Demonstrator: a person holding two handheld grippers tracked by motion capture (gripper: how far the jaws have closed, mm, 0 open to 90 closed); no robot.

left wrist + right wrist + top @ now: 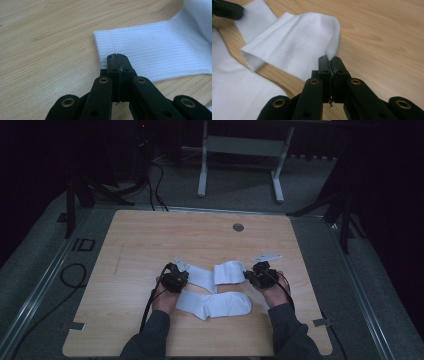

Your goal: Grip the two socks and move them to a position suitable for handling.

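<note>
Right gripper [332, 60], clamped on the upper sock's [294, 47] toe at frame centre, should fold it squarely toward the cuff that the closed left gripper [117, 57] pins.

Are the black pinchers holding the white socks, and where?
Yes. The right gripper pinches the far sock at its lifted toe end. The left gripper is shut at the same sock's ribbed cuff; whether it grips fabric cannot be told.

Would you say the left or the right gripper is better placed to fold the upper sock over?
Probably the right gripper: it already pinches the upper sock at its lifted toe end, while the left gripper pins the cuff flat.
</note>
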